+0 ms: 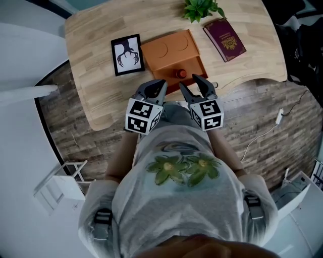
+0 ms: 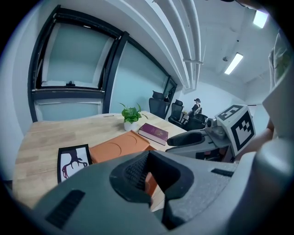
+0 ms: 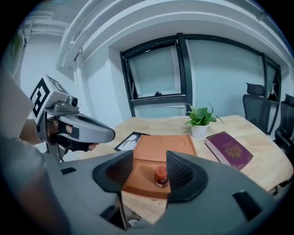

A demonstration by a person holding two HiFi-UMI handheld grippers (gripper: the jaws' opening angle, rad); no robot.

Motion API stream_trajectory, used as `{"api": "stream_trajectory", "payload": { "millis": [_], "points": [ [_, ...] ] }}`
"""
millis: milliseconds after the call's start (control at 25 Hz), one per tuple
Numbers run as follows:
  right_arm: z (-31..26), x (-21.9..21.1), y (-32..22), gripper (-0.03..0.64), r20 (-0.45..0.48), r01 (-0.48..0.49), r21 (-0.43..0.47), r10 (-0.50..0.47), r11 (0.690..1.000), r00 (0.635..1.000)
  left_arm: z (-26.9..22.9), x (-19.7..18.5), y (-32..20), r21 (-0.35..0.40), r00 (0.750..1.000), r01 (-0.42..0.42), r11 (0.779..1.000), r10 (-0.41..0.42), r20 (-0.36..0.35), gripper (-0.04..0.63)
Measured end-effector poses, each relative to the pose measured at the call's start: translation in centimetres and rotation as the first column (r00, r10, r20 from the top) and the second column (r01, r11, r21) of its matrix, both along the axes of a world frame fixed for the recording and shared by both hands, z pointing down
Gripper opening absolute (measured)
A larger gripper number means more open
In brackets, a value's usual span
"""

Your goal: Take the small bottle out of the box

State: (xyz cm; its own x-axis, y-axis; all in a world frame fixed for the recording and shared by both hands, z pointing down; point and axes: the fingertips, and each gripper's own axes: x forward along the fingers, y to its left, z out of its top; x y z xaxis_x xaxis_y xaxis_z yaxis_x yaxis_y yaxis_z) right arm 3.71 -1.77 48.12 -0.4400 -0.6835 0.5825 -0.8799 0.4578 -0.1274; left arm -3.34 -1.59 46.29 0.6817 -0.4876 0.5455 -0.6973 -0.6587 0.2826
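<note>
The right gripper (image 3: 150, 167) hangs with its jaws spread wide and nothing clamped between them. In the right gripper view they frame the small bottle (image 3: 161, 176), red-capped and upright, with neither pad pressing on it. The bottle stands in the open front compartment of an orange box (image 3: 161, 147), which sits at the desk's near edge in front of the person. The left gripper (image 2: 148, 156) hovers just beside the right one with its jaw tips drawn together, holding nothing.

From the head view, the light wooden desk (image 1: 91, 90) carries the box at its middle, with the lid's two round recesses facing up. A black-framed picture (image 1: 126, 54) lies just left of the box. A maroon booklet with a gold emblem (image 1: 224, 39) lies toward the right edge, and a potted plant (image 1: 201, 9) stands at the far edge. Below the desk's curved front the floor (image 1: 252, 101) is laid in grey-brown planks, and a white cable (image 1: 262, 133) trails across it.

Dark-framed windows (image 3: 156, 69) rise behind the desk, office chairs (image 3: 254, 103) stand to the right, and strip lights (image 2: 234, 63) glow on the white ceiling.
</note>
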Motion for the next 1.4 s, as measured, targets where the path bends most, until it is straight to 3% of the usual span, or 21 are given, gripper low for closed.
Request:
{"api": "stream_trajectory", "payload": {
  "millis": [520, 1400],
  "points": [
    [3.6, 0.1, -1.6, 0.249, -0.054, 0.066, -0.103, -0.072, 0.992, 0.996, 1.1, 0.4, -2.0, -0.044, 0.999, 0.024, 0.999, -0.023, 0.024, 0.008],
    [8.0, -0.1, -2.9, 0.256, -0.081, 0.145, -0.230, -0.167, 0.962, 0.983, 2.9, 0.8, -3.7, -0.092, 0.997, 0.059, 0.994, -0.054, 0.054, 0.008]
  ]
}}
